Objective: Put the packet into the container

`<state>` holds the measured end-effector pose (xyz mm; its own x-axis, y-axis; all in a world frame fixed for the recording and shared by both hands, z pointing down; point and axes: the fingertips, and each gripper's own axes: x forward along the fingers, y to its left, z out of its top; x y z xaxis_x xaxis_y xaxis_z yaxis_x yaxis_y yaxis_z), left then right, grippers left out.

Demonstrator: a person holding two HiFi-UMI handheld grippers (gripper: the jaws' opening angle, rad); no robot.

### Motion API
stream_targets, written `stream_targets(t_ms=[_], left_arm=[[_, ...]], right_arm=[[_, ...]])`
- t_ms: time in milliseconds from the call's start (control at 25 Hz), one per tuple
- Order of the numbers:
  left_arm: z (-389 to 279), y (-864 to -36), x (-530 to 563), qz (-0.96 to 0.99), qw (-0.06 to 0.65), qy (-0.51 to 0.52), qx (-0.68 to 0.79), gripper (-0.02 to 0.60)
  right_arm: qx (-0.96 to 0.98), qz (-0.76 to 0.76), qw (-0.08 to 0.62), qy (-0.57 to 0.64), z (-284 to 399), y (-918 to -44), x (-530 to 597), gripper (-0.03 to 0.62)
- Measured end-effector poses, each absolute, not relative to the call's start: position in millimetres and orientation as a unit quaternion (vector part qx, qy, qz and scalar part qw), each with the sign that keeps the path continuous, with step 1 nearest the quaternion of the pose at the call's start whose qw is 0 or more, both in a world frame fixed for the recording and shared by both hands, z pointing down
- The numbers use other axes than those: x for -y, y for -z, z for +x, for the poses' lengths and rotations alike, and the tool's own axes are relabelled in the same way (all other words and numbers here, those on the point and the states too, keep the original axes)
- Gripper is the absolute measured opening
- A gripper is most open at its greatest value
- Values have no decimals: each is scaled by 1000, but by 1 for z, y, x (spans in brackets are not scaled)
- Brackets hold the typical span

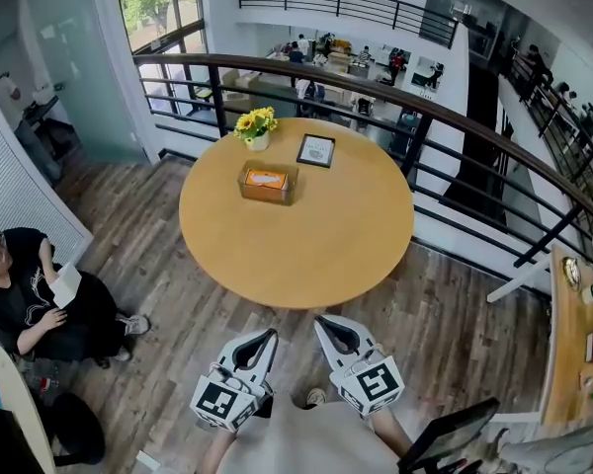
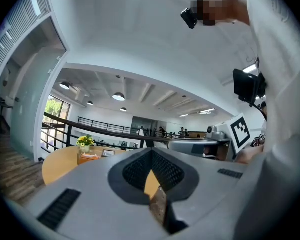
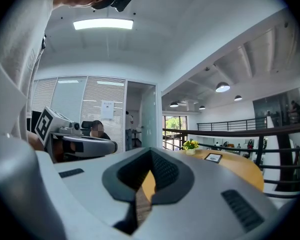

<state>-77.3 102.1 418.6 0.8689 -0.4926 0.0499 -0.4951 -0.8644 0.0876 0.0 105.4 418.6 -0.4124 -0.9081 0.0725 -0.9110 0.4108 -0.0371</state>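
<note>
A small orange-brown box-shaped container (image 1: 268,183) stands on the far half of the round wooden table (image 1: 306,245), with an orange and white thing showing in its top. I cannot tell whether that thing is the packet. The container also shows small in the left gripper view (image 2: 89,156). My left gripper (image 1: 265,339) and right gripper (image 1: 325,325) hang side by side near my body, short of the table's near edge. Both are shut with nothing between the jaws, as their own views confirm: left gripper (image 2: 151,176), right gripper (image 3: 149,176).
A vase of yellow flowers (image 1: 256,126) and a small framed card (image 1: 316,151) stand behind the container. A curved black railing (image 1: 455,126) runs behind the table. A person in black (image 1: 40,304) sits at the left. Another table edge (image 1: 573,363) is at the right.
</note>
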Motion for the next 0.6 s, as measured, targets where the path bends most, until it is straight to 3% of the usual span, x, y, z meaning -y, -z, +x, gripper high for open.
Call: stream_targets(t_ms=[600], left_arm=[[-73, -422, -93, 965, 39, -22, 260, 5]], right_arm=[[842, 538, 23, -32, 2, -423, -100, 5]])
